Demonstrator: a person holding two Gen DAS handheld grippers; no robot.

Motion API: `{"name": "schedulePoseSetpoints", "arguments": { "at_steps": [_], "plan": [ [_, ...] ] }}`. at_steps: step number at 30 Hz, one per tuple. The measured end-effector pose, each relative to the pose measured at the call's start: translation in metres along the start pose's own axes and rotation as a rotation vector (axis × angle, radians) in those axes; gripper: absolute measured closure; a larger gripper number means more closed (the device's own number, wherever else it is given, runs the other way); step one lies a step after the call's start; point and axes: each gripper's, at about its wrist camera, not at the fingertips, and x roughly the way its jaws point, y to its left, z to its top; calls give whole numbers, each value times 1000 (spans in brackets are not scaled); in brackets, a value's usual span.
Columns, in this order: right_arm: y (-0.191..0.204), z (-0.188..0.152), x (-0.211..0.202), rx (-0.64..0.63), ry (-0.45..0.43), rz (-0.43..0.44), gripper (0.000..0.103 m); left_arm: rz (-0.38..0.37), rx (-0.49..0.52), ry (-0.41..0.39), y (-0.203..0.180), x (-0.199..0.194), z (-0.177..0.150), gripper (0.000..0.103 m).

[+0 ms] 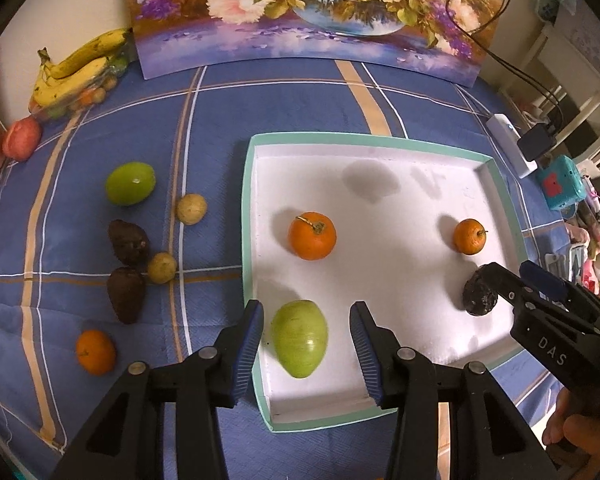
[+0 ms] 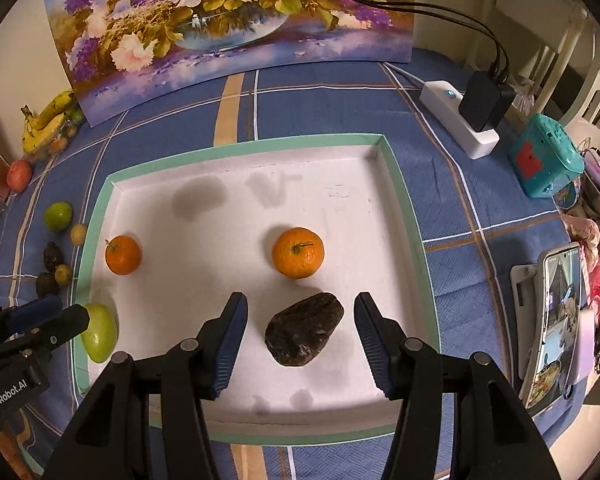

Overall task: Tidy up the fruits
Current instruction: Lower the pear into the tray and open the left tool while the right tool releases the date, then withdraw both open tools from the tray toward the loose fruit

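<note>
— How is the left wrist view set?
— Looking forward and down, close, over the tray's (image 1: 504, 216) left edge.
— And the right?
— Likewise, centred lower; the tray (image 2: 404, 208) is shared by both.

The left tool (image 1: 306, 344) hangs with its jaws spread on either side of a green fruit (image 1: 299, 338) lying in the white tray (image 1: 496, 184), near the tray's front left corner. Two oranges (image 1: 312, 236) and a dark fruit (image 1: 478, 294) lie farther in, apart.
</note>
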Motion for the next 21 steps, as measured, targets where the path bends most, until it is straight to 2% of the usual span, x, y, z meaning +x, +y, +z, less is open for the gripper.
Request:
{"name": "schedulePoseSetpoints", "arguments": {
  "at_steps": [11, 13, 15, 17, 18, 20, 21],
  "plan": [
    [5, -4, 0, -11, 3, 1, 46, 23, -63, 4, 17, 5, -1, 54],
    [7, -4, 1, -17, 6, 2, 46, 34, -79, 4, 23, 5, -1, 44],
    [8, -5, 2, -22, 8, 1, 46, 65, -113, 1, 30, 6, -1, 22],
    [10, -5, 3, -26, 6, -2, 43, 101, -138, -2, 37, 6, -1, 9],
    [10, -5, 3, -27, 6, -4, 40, 116, -147, -3, 40, 7, -1, 5],
    [10, -5, 4, -29, 5, -12, 26, 147, -166, -3, 47, 8, -3, 2],
    [11, -5, 5, -31, 5, -15, 24, 161, -174, -5, 50, 8, -3, 0]
  ]
}}
